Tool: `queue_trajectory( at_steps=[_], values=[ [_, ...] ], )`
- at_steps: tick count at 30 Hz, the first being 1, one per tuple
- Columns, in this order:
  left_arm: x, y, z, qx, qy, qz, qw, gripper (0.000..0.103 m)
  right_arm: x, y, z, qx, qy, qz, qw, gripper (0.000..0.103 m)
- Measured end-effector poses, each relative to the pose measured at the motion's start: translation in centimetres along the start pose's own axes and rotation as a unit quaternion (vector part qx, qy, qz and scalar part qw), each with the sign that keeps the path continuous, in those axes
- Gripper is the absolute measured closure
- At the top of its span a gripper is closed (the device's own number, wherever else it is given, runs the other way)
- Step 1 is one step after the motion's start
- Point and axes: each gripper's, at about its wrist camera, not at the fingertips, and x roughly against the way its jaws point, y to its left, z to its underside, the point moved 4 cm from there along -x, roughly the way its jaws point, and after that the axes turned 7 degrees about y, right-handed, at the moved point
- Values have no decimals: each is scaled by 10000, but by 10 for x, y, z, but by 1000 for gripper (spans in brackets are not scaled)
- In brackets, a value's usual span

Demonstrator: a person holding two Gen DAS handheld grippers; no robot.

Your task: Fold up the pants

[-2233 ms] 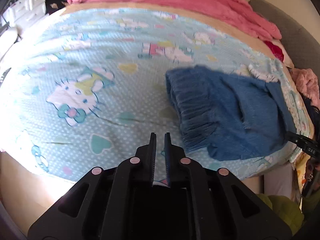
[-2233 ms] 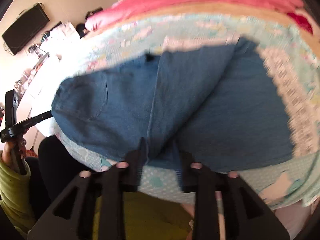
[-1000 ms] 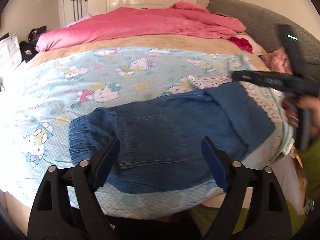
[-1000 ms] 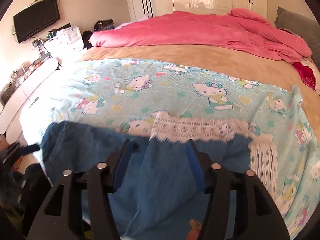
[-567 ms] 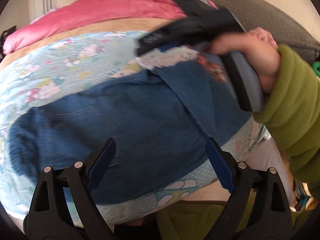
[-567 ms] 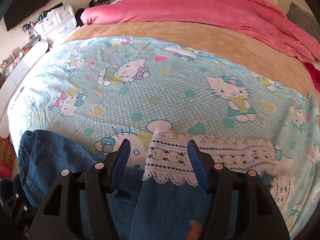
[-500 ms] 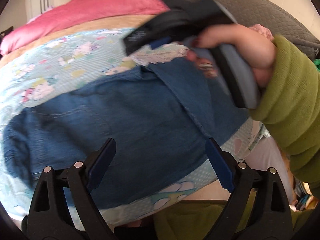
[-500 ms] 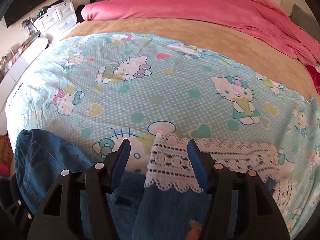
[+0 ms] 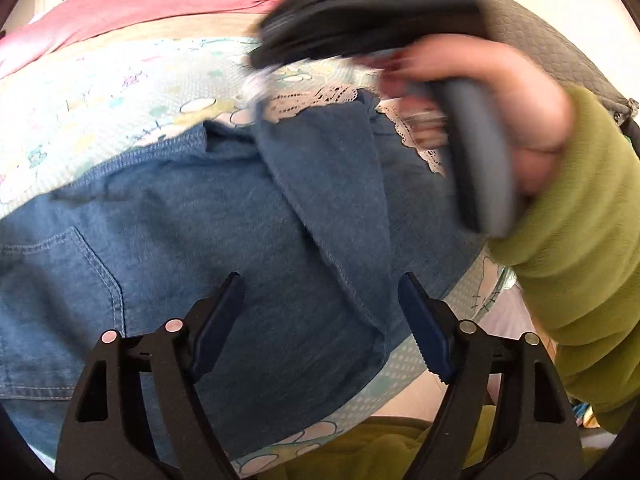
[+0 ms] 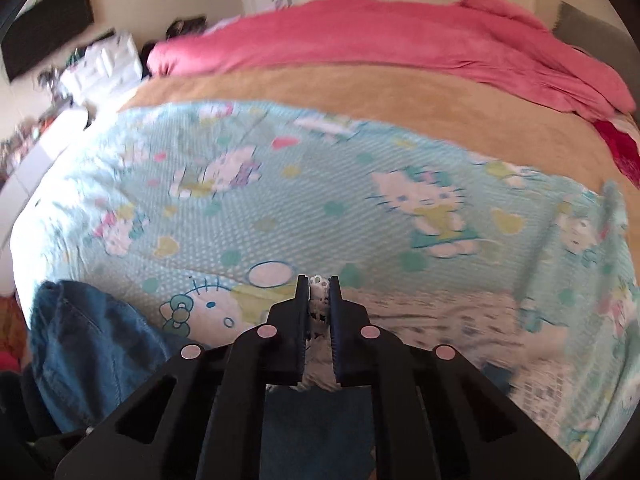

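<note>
Blue denim pants [image 9: 224, 208] with white lace cuffs [image 9: 312, 100] lie folded across a Hello Kitty sheet near the bed's front edge. My left gripper [image 9: 320, 320] is open and hovers just above the denim near the front fold. My right gripper [image 10: 319, 292] is shut on the white lace cuff [image 10: 319, 300] of a pant leg; in the left wrist view it [image 9: 256, 60] is blurred at the far end of the pants, held by a hand in a green sleeve. The waist end [image 10: 92, 344] shows at lower left in the right wrist view.
The Hello Kitty sheet [image 10: 320, 184] covers the near half of the bed, over a tan blanket [image 10: 360, 92]. A pink duvet [image 10: 380, 36] lies at the far side. A grey headboard cushion [image 9: 560, 52] is at right. White drawers [image 10: 104, 64] stand at far left.
My right gripper has shut on the lace cuff that lay between its open jaws. My left gripper has moved closer to the denim and stays open.
</note>
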Motion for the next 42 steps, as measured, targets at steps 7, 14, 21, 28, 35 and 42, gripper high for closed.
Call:
queue_trajectory(
  at_steps=[7,14,21,28,35,42],
  values=[
    [-4,-7,-5,-120,-72,-250,9996,34,101,-90,58,-1037,-783,157,9914,94],
    [-14,-32,-11,-514,-124,-537,9972,92,139,-140,141,-1651,-698,239,9835,94],
    [-16,-38,-1,-841,-15,-862,9927,93,122,-144,201,-1897,-311,110,9813,94],
    [-18,-37,14,-989,114,-973,9903,93,113,-149,223,-2003,-134,-75,9796,92],
    [-9,-37,28,-970,152,-782,9921,69,143,-153,216,-1857,-534,86,9811,88],
    [35,13,36,-105,-213,-942,9953,42,130,-132,197,-1482,-467,-25,9879,78]
  ],
)
